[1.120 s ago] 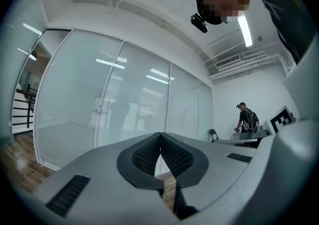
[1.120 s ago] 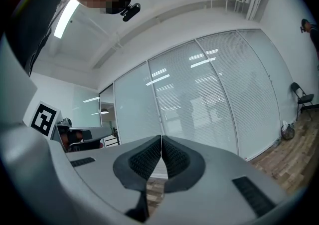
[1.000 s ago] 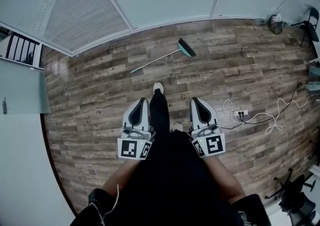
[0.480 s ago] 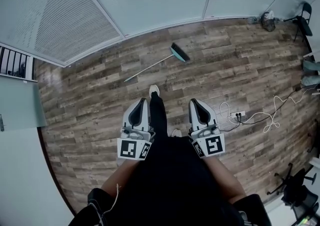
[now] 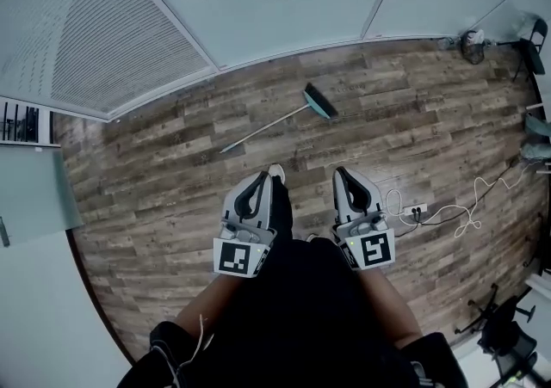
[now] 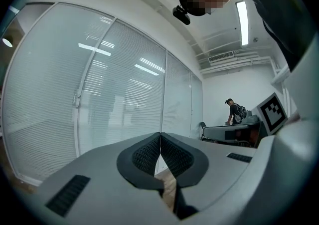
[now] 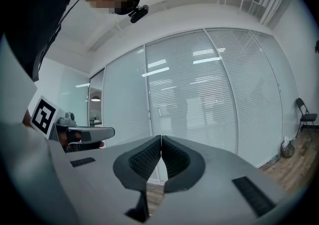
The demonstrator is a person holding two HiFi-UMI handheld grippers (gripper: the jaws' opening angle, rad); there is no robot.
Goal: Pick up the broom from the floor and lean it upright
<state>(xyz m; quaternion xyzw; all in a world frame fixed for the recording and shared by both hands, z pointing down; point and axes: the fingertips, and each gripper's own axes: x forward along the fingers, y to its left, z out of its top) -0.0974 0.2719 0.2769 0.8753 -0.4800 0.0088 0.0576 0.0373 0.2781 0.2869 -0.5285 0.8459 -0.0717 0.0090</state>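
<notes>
chair (image 5: pixel 504 333) cut off, shoe (image 5: pixel 276 170) partly behind left gripper (image 5: pixel 261 178)

Cool, even light comes from a ceiling strip (image 6: pixel 242 17) beside the glass wall (image 6: pixel 124 94), whose blinds throw back pale streaks of glare. Shadows on the floor (image 5: pixel 172 171) below that wall are faint. Edges bow strongly, corners go black, and the left tool (image 6: pixel 160 141) looks soft up close.

Your grey-and-white left claw (image 5: pixel 260 178) and matching right claw (image 5: pixel 343 173), at its three o'clock, both point level toward twelve o'clock. Each has its jaws pressed together, empty. Your bare forearms (image 5: pixel 209 302) angle inward behind them.
</notes>
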